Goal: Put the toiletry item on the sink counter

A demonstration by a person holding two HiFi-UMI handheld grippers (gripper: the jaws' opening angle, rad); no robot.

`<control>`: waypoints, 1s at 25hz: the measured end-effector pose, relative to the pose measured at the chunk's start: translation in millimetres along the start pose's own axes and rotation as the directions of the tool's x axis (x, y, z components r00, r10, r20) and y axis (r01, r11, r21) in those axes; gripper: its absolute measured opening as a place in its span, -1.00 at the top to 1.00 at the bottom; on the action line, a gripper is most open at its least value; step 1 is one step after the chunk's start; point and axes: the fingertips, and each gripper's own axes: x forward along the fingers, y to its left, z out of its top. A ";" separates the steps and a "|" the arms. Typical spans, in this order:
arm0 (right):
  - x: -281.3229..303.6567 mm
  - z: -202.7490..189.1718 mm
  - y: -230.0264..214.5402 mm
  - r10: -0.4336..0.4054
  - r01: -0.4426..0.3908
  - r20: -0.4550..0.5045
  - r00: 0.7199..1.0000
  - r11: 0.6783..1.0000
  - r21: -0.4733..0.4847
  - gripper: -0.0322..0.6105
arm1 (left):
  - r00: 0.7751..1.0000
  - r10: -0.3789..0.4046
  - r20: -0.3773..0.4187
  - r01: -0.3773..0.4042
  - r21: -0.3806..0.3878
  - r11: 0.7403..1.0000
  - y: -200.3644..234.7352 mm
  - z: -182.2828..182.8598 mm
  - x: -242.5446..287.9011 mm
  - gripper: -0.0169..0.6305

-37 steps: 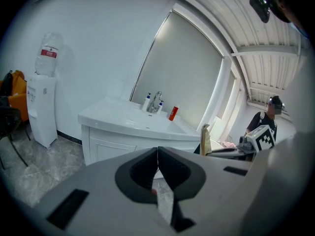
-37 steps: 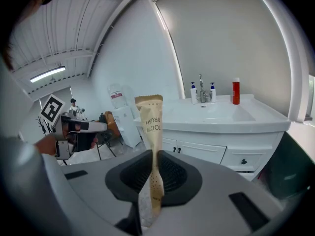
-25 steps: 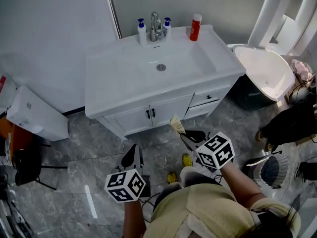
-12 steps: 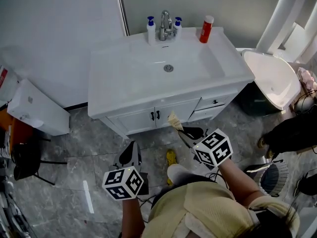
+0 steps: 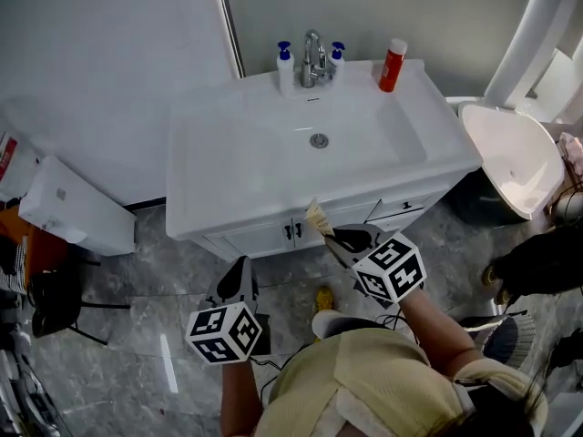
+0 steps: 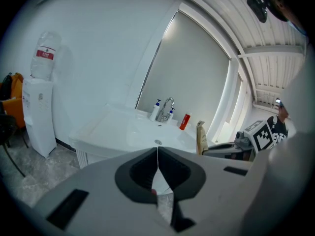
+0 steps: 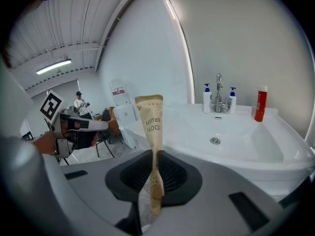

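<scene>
My right gripper (image 5: 339, 239) is shut on a tan paper toothbrush packet (image 7: 151, 132), which sticks up from the jaws and points toward the white sink counter (image 5: 219, 144). In the head view the packet (image 5: 319, 218) overlaps the counter's front edge. My left gripper (image 5: 239, 285) hangs lower, in front of the cabinet, shut with nothing between its jaws. In the left gripper view the right gripper (image 6: 224, 149) and the packet (image 6: 201, 137) show at the right.
A faucet (image 5: 313, 58) with two blue-capped pump bottles (image 5: 286, 67) and a red bottle (image 5: 393, 65) stands at the counter's back. Right of the cabinet (image 5: 301, 230) is a toilet (image 5: 510, 157). A water dispenser (image 5: 68, 208) stands at the left.
The sink counter has drawn closer in the head view. My right gripper with the packet has gone from in front of the cabinet doors up to the counter's front edge. The left gripper has kept its place.
</scene>
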 end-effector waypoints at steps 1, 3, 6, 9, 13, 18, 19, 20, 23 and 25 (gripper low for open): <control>2.4 4.8 -4.9 0.001 -0.001 0.001 1.000 1.000 -0.004 0.71 | 1.000 0.001 0.003 -0.001 0.004 1.000 -0.2 4.6 4.9 0.82; 8.9 13.8 -15.6 0.003 -0.003 0.003 1.000 1.000 -0.010 0.71 | 1.000 0.003 0.009 -0.003 0.007 1.000 0.1 13.5 15.6 0.82; 19.8 24.3 -28.1 0.014 -0.014 0.001 1.000 1.000 -0.010 0.71 | 1.000 0.009 0.011 -0.009 0.002 1.000 1.9 22.8 30.1 0.82; 30.0 34.2 -39.4 0.027 -0.028 -0.005 1.000 1.000 -0.015 0.71 | 1.000 0.023 0.011 -0.023 -0.003 1.000 5.9 32.3 42.1 0.82; 42.5 47.1 -58.5 0.043 -0.043 0.000 0.999 0.999 -0.022 0.71 | 0.999 0.047 0.012 -0.047 -0.008 0.999 11.1 44.5 62.2 0.82; 52.8 56.0 -78.3 0.057 -0.057 0.010 0.998 0.998 -0.030 0.71 | 0.998 0.058 0.013 -0.058 0.005 0.998 9.5 52.8 85.5 0.82; 54.5 57.5 -82.1 0.061 -0.060 0.012 0.998 0.998 -0.029 0.71 | 0.998 0.058 0.012 -0.058 0.008 0.998 8.5 54.6 90.3 0.82; 56.1 59.0 -85.3 0.065 -0.065 0.013 0.998 0.998 -0.028 0.71 | 0.998 0.059 0.011 -0.059 0.012 0.998 7.4 56.1 94.6 0.82; 59.7 63.3 -94.2 0.078 -0.078 0.018 0.997 0.996 -0.031 0.71 | 0.998 0.061 0.008 -0.061 0.021 0.998 3.2 60.1 105.1 0.82; 62.0 66.8 -101.0 0.082 -0.081 0.022 0.996 0.996 -0.034 0.71 | 0.998 0.062 0.008 -0.063 0.026 0.998 0.9 63.0 111.2 0.82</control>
